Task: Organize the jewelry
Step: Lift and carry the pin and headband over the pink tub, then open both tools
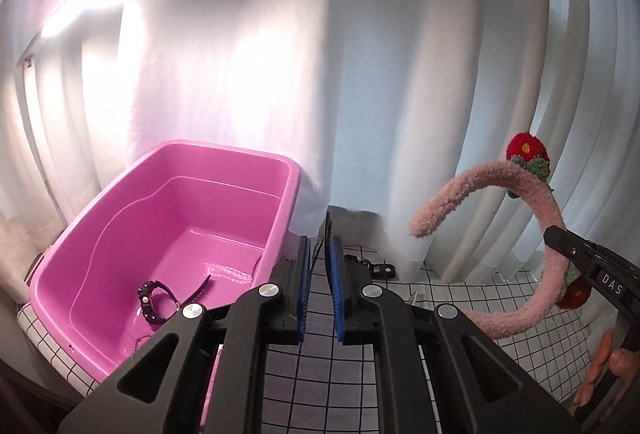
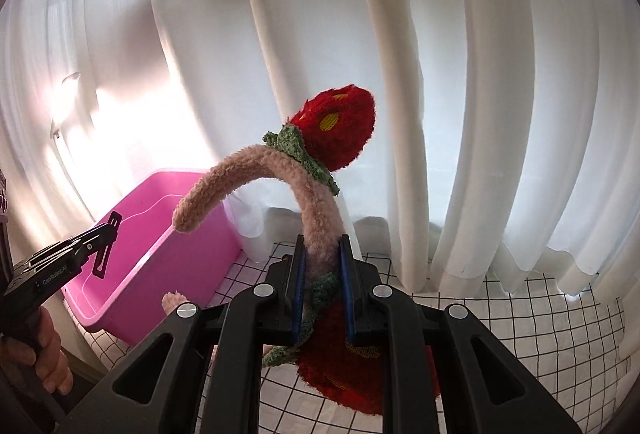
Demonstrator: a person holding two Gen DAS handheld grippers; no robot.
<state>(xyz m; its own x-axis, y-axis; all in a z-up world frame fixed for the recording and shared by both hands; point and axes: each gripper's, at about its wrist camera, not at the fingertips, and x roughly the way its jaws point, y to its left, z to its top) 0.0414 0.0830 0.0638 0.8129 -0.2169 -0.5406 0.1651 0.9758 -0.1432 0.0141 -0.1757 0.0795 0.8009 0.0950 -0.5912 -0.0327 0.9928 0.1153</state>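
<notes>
The right gripper is clamped on a fuzzy pink headband, its blue pads pressing the band from both sides, one red knitted flower with green leaves standing above the grip and a second flower below it. The headband is held up in the air above the checked cloth, one free end curving toward the pink bin. From the left wrist view the same headband hangs at right, well apart from the bin, which sits on the cloth against the white curtain. A black watch lies on the bin's floor. The left gripper stands just beside the bin's near corner, its jaws narrowly parted with nothing between them
</notes>
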